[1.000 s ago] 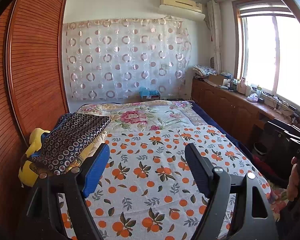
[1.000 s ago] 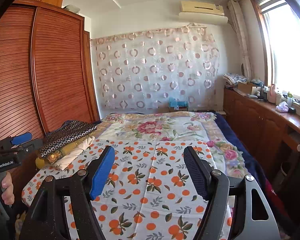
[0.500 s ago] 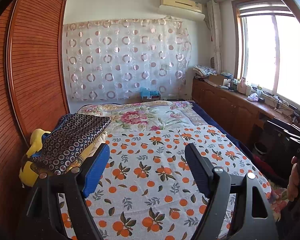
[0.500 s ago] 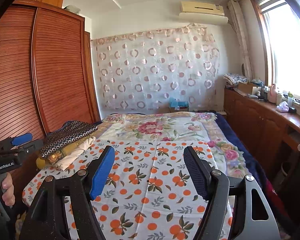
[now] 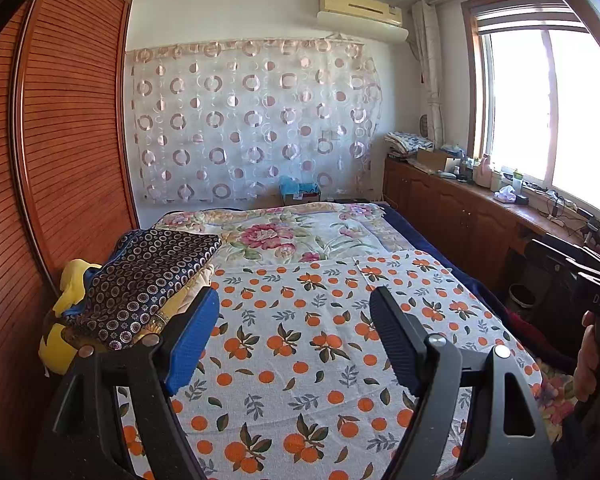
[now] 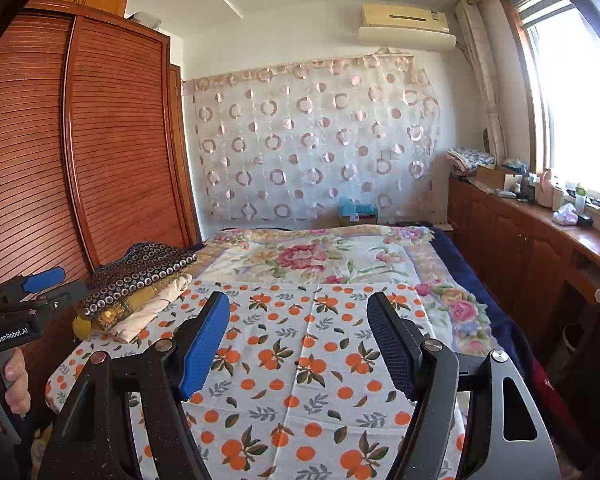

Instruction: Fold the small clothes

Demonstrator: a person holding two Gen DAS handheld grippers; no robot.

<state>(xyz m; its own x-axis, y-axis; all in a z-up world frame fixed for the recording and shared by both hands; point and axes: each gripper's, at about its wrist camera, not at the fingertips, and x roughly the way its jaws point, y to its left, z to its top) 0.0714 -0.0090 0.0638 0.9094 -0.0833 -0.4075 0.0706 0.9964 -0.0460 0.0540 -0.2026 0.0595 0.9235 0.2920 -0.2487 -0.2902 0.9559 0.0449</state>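
Note:
A pile of folded clothes (image 5: pixel 140 284) lies at the bed's left edge, topped by a dark cloth with small rings (image 6: pixel 140 270) over yellow and cream pieces. My left gripper (image 5: pixel 294 304) hovers open above the orange-print sheet (image 5: pixel 300 340), just right of the pile, nothing between its fingers. My right gripper (image 6: pixel 298 308) is also open and empty over the same sheet (image 6: pixel 300 360), with the pile to its far left. In the right wrist view the left gripper (image 6: pixel 32 292) appears at the left edge, held by a hand (image 6: pixel 8 384).
A floral quilt (image 5: pixel 284 232) covers the bed's far half. A slatted wooden wardrobe (image 5: pixel 68 128) stands along the left. Wooden cabinets (image 6: pixel 540 248) with clutter on top run under the window at the right. A sheer curtain (image 5: pixel 252 120) hangs on the back wall.

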